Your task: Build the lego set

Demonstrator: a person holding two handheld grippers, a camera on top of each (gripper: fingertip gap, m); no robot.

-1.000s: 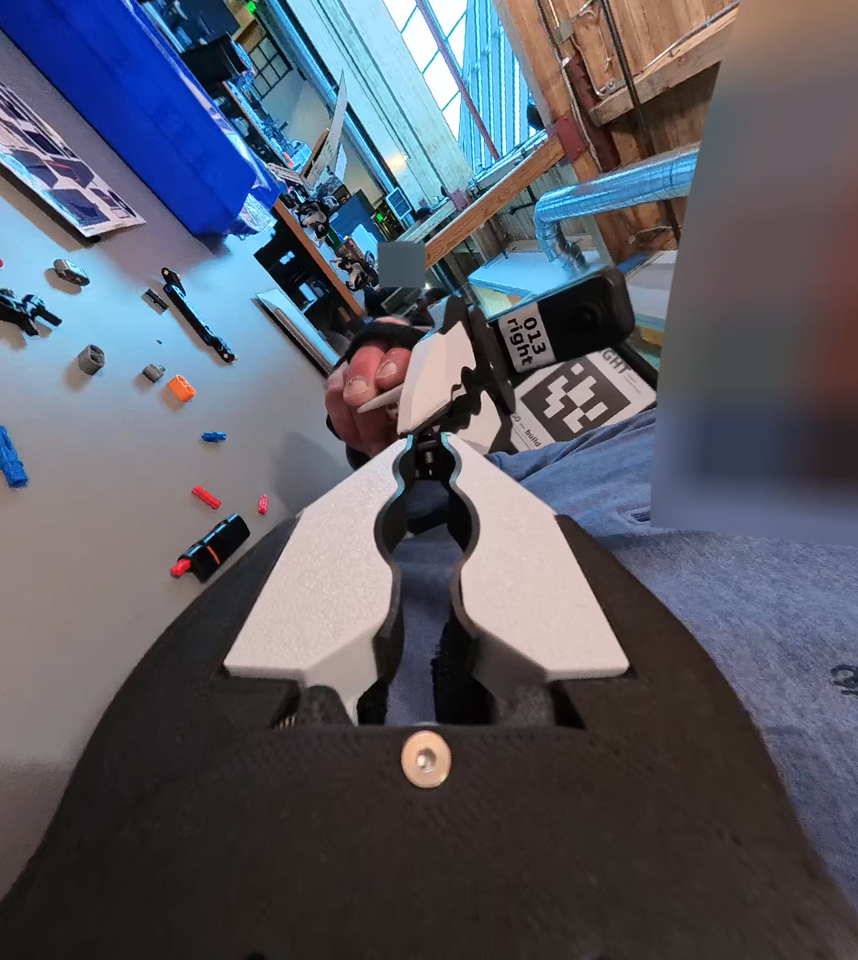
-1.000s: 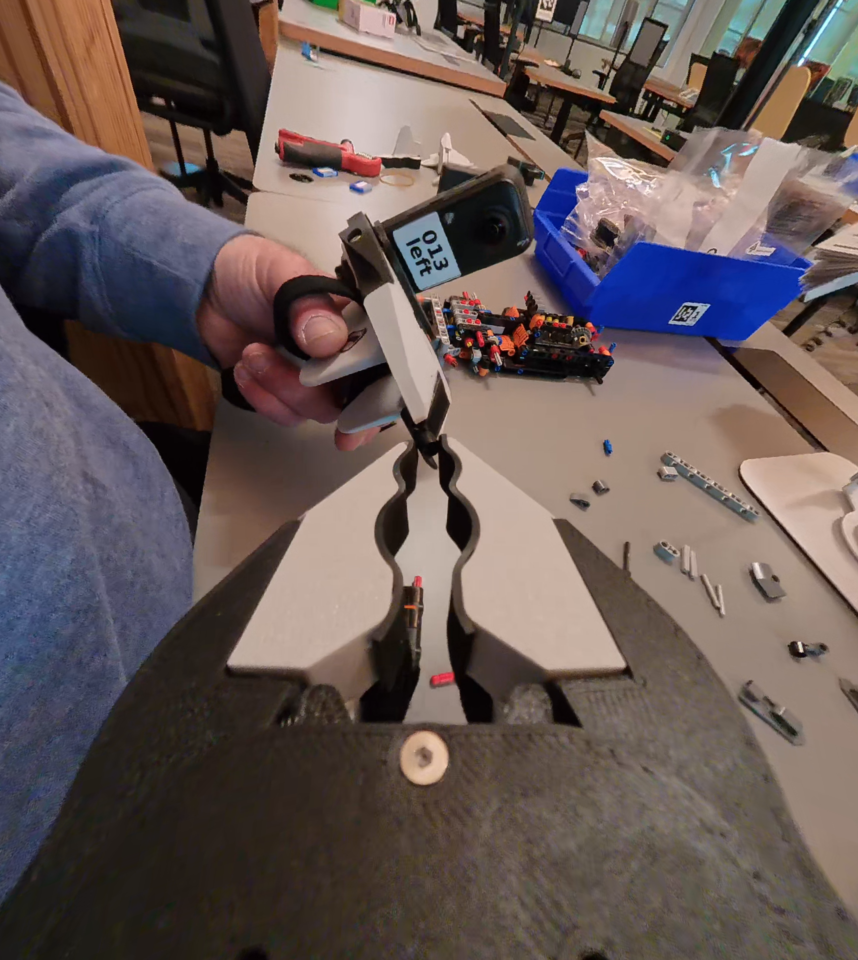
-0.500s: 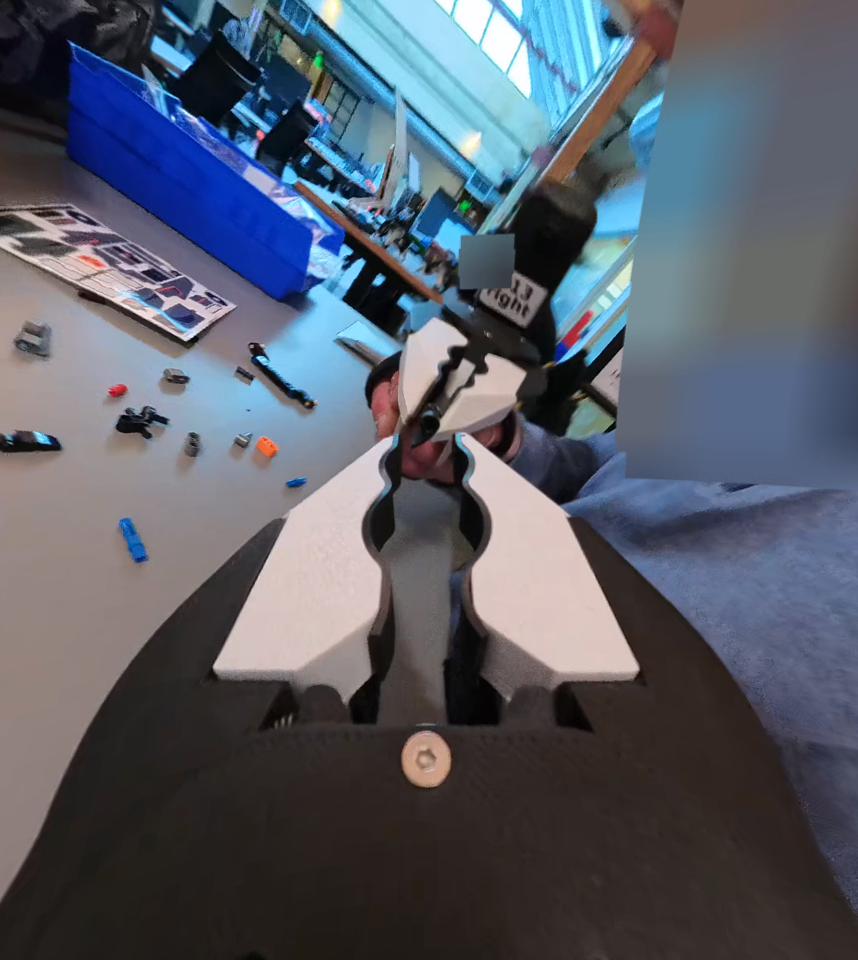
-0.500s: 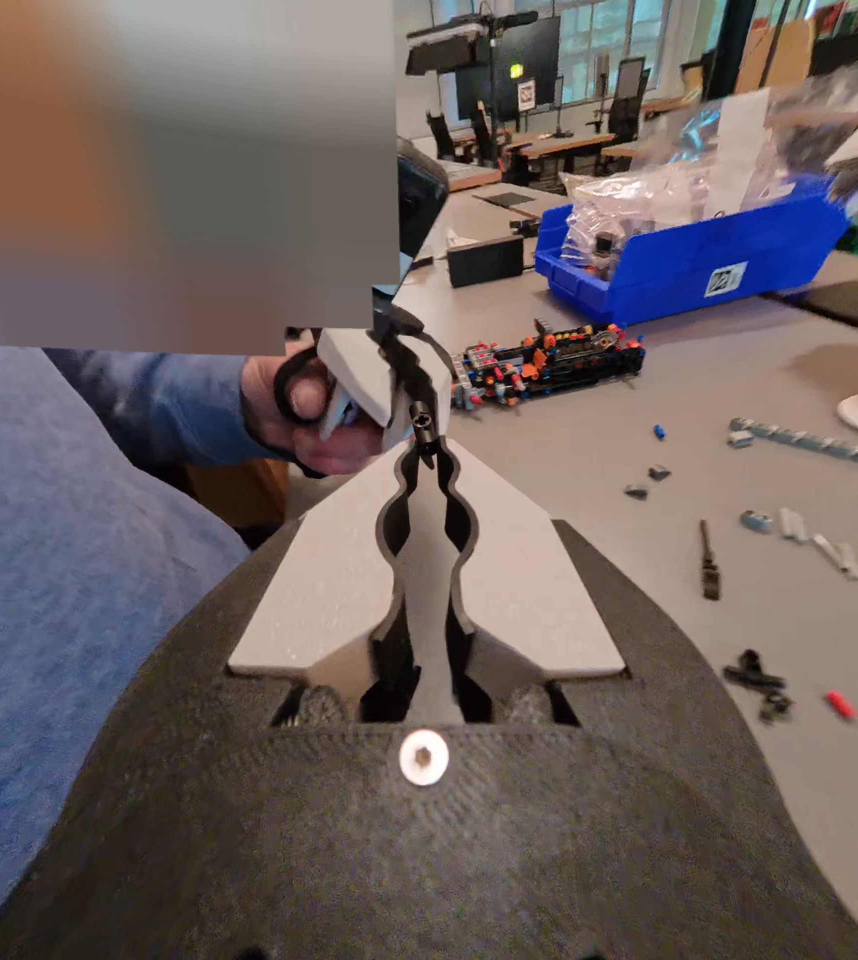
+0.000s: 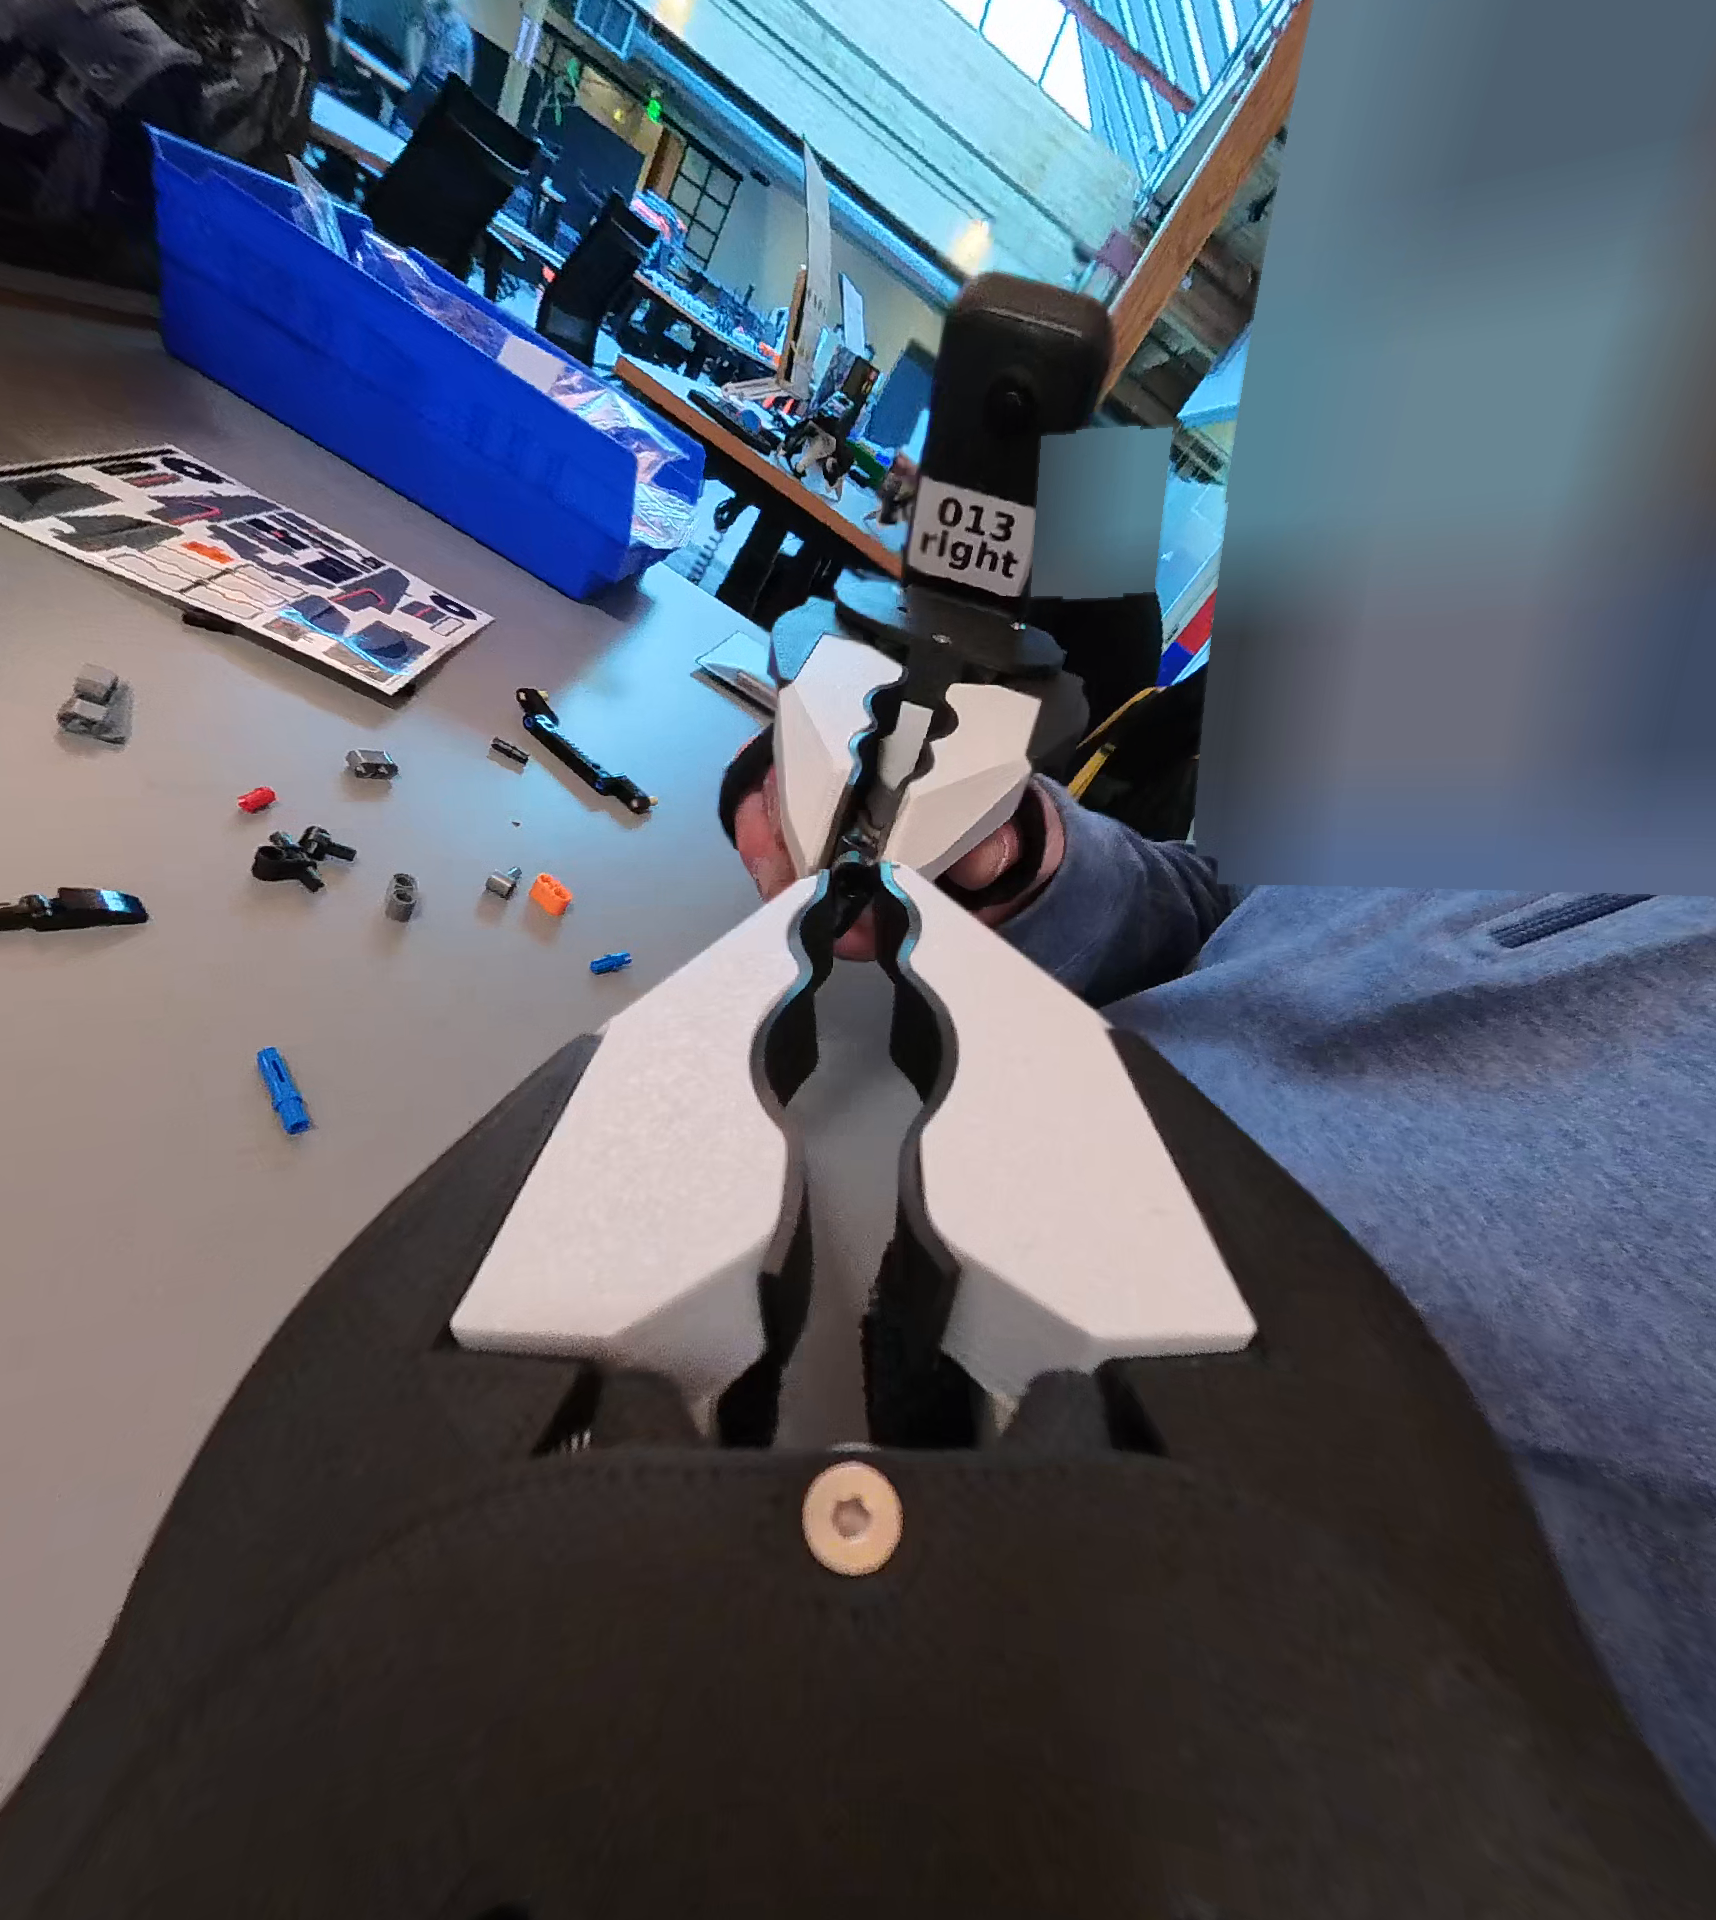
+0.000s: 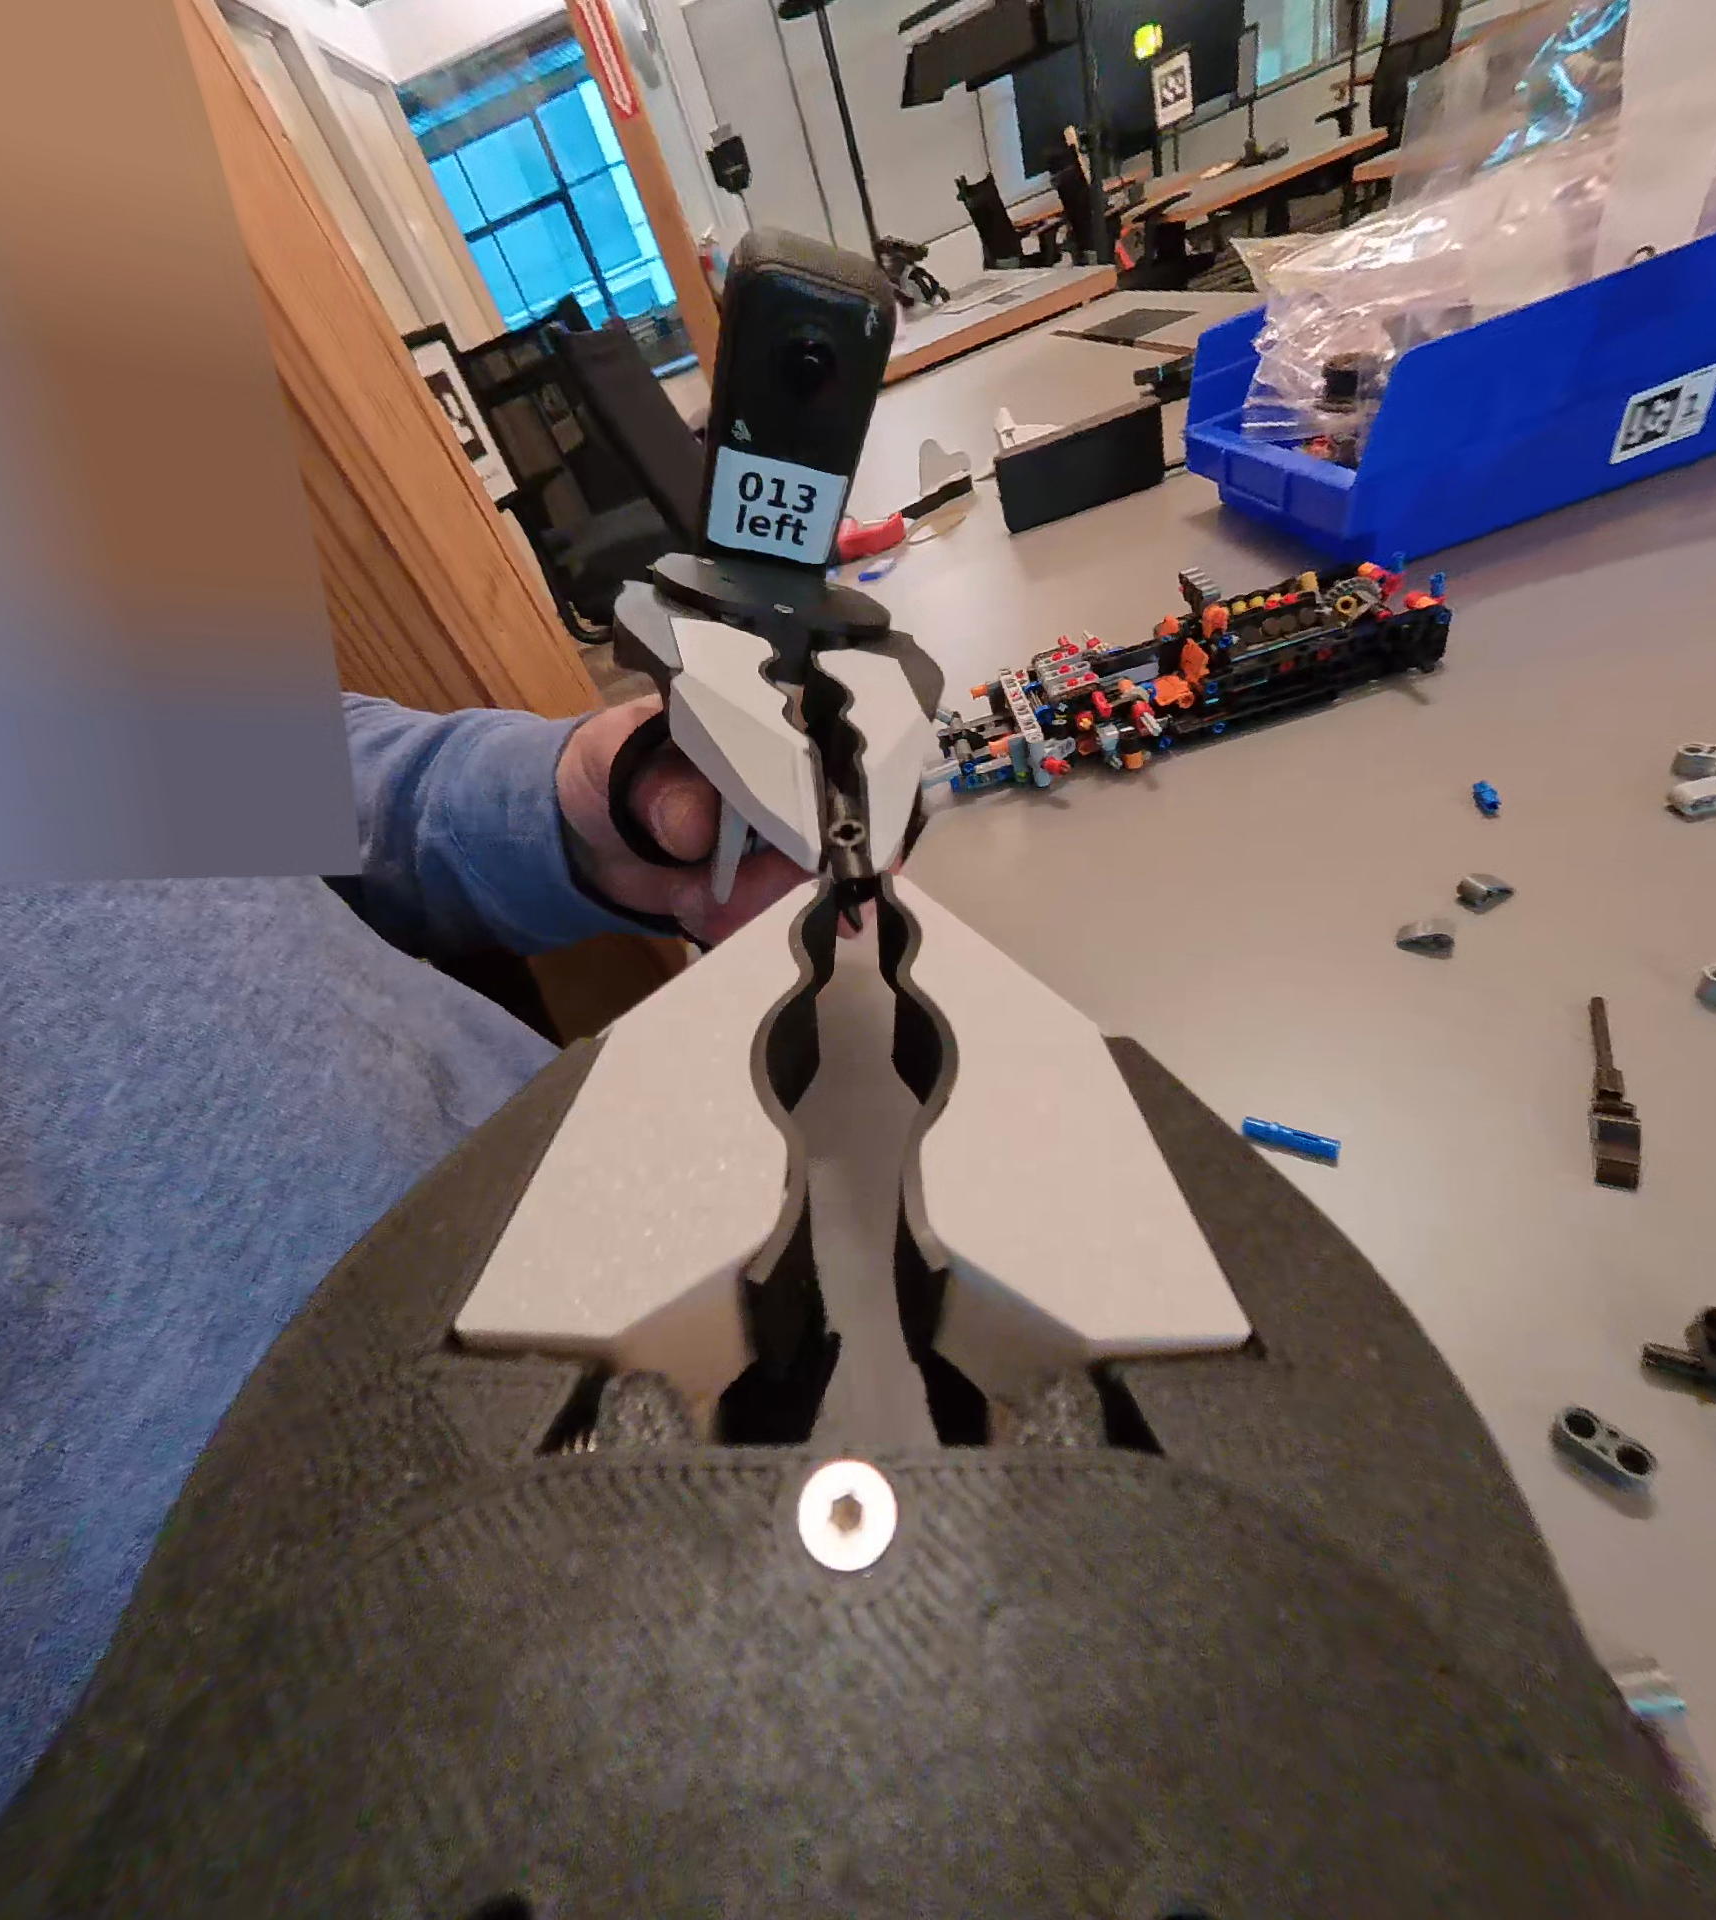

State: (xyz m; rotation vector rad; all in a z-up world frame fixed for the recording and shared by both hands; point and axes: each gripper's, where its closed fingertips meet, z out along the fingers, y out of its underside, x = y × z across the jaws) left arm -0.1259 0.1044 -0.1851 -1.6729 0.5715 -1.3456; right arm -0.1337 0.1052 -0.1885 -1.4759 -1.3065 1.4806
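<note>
Above the table, both tongs (image 5: 852,896) pinch black piece (image 6: 849,836)

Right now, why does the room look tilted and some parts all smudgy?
Left wrist view: the wide lens bends the table and the blue bin; the window glares; the smudgy block was added afterwards. Right wrist view: the same smudge at the left, while the lego model stays sharp.

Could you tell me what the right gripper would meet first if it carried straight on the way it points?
Most likely the small black piece held in the left gripper, whose tips already face it almost tip to tip.
</note>
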